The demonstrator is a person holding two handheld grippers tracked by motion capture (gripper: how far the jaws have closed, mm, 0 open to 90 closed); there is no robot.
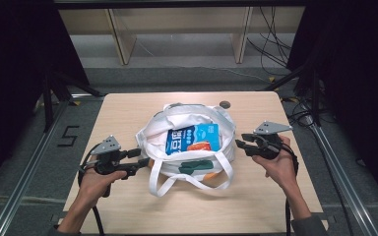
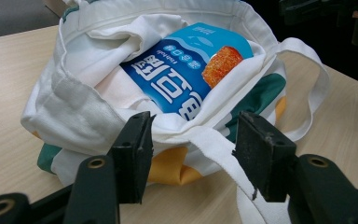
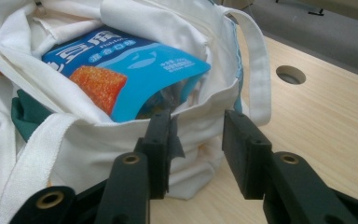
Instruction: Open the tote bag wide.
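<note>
- Left tongs (image 1: 139,160) spread, nothing pinched, just beside the near-left rim of the white bag (image 1: 152,137); a strap (image 2: 223,156) lying between the jaws.
- Right tongs (image 1: 242,146) spread too, just beside the bag's right rim.
- Farther in, between both tongs: blue packet (image 1: 193,139), long axis running tongs to tongs.
- Bag mid-table (image 1: 123,110), about equally near either hand.
</note>
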